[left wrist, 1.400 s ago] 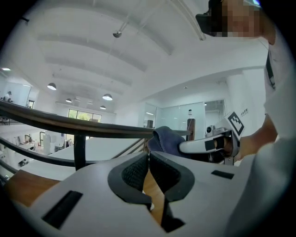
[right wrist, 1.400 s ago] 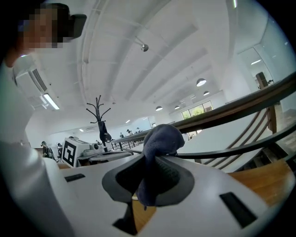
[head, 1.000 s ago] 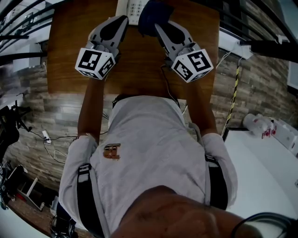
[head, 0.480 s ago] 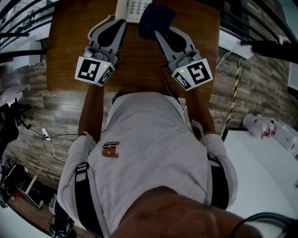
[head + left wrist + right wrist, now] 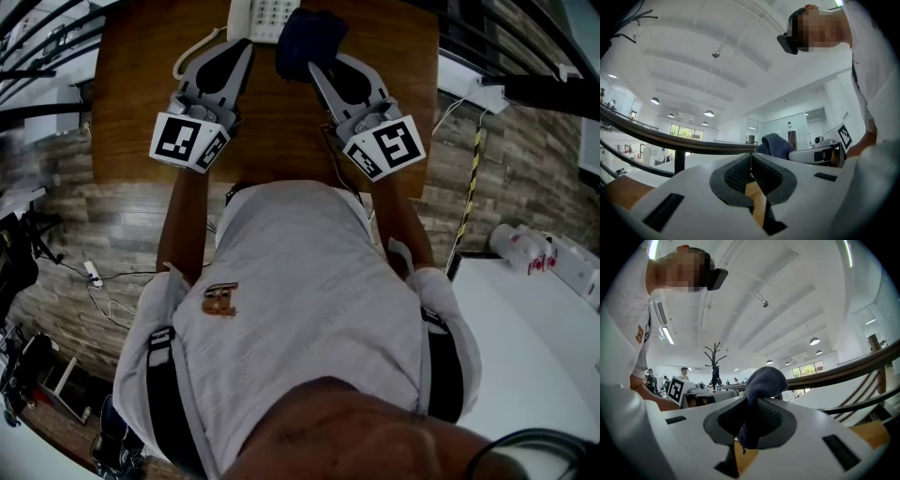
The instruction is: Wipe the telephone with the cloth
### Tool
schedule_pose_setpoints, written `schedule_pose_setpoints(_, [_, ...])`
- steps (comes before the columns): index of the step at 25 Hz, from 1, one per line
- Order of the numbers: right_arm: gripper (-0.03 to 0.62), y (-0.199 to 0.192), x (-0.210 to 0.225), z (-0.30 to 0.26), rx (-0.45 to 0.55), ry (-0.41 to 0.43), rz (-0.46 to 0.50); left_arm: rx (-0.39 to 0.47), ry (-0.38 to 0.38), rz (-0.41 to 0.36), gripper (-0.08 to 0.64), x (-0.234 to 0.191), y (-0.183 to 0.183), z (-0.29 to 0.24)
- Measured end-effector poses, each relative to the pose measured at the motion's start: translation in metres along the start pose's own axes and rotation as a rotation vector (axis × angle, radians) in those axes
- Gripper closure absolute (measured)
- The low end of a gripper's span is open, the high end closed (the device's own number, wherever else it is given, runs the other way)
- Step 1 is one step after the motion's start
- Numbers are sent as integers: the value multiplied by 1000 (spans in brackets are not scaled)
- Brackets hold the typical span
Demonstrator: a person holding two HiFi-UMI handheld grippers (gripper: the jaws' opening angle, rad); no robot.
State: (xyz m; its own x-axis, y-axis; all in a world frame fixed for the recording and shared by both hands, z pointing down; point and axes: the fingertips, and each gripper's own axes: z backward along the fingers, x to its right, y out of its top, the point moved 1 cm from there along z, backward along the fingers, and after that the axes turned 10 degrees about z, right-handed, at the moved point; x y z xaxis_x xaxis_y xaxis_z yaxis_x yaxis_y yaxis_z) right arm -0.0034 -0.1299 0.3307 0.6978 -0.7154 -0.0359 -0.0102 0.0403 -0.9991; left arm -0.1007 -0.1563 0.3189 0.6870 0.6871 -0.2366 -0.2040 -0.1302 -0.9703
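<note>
A white telephone (image 5: 256,16) with a keypad lies at the far edge of the wooden table (image 5: 141,112), and its coiled cord (image 5: 195,52) trails to the left. My right gripper (image 5: 313,67) is shut on a dark blue cloth (image 5: 310,39), which bunches above the jaw tips just right of the phone. The right gripper view shows the cloth (image 5: 762,379) pinched between the pads and hanging below them. My left gripper (image 5: 246,45) points at the phone's near edge with its jaws together and nothing in them. The cloth (image 5: 775,145) also shows in the left gripper view.
The table is small, with its side edges close to both grippers. Around it is stone-patterned floor with cables and a power strip (image 5: 92,275) at the left. A white table (image 5: 548,323) with bottles stands at the right. Black railings (image 5: 47,37) run along the far left.
Both grippers and the cloth have shifted slightly toward the near side. More of the telephone and its cord shows at the top edge. Both grips are unchanged.
</note>
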Motion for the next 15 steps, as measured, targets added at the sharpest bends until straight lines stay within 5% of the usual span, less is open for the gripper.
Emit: schedule_pose_setpoints(15, [518,-4,-4,4,-8,1,-10,2,11,15,537,-1,-2,7])
